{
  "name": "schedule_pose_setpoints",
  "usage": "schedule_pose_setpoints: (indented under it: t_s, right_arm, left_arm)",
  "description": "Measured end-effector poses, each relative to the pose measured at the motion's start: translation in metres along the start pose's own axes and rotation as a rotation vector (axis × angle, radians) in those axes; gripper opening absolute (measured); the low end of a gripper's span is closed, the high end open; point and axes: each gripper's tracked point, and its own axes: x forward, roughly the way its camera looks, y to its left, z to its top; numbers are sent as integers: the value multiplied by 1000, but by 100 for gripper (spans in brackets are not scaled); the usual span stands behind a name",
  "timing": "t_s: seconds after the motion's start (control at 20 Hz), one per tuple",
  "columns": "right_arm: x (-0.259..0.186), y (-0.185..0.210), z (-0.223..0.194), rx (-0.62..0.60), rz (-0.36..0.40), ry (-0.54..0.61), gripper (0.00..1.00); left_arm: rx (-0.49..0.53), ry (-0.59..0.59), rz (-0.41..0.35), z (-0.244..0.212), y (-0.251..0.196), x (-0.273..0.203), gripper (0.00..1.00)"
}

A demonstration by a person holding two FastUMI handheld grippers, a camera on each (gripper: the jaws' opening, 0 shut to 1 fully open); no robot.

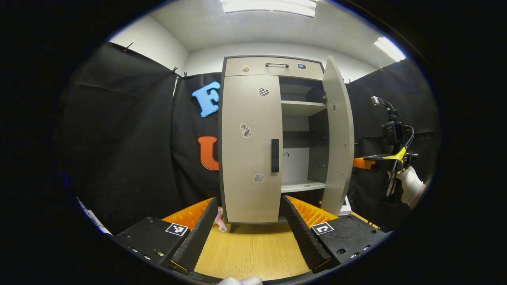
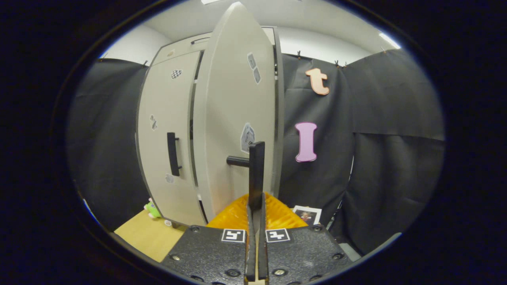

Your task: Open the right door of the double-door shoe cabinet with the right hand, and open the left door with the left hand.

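The grey shoe cabinet (image 1: 273,65) stands straight ahead in the left gripper view. Its left door (image 1: 249,158) is closed, with a dark vertical handle (image 1: 275,155) at the inner edge. My left gripper (image 1: 251,233) is open, well short of that door, its fingers spread wide with nothing between them. The right door (image 1: 338,134) stands swung out, baring the shelves (image 1: 303,107). My right gripper (image 2: 256,209) is shut on the right door's handle (image 2: 256,170), which rises from between its fingers. It also appears at the door's edge (image 1: 360,163), held by a gloved hand (image 1: 412,186).
A small pink and green toy (image 1: 220,221) lies on the wooden floor (image 1: 253,249) by the cabinet's left foot. A photo card (image 2: 307,215) lies near the black cloth wall behind the open door. A drawer with a handle (image 1: 277,65) tops the cabinet.
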Motion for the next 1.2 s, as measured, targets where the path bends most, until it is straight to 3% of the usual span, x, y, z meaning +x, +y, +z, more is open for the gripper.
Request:
schedule_pose_setpoints:
  t_s: [0.4, 0.65, 0.8, 1.05, 1.2]
  right_arm:
    - [-1, -36, 0, 28, -2, -5, 4]
    - [0, -63, 0, 19, -61, -12, 4]
    - [-1, -63, 0, 43, -33, -8, 4]
    - [-12, -66, 13, -35, -87, -56, 4]
    - [-21, -67, 19, -6, -102, -62, 4]
  left_arm:
    - [-13, 15, -28, -3, -11, 6, 97]
    - [-8, 11, -29, -2, -12, 6, 97]
    - [1, 16, -34, -2, -13, 6, 97]
    - [4, 14, -35, -2, -12, 7, 97]
    - [8, 14, -28, -3, -12, 6, 97]
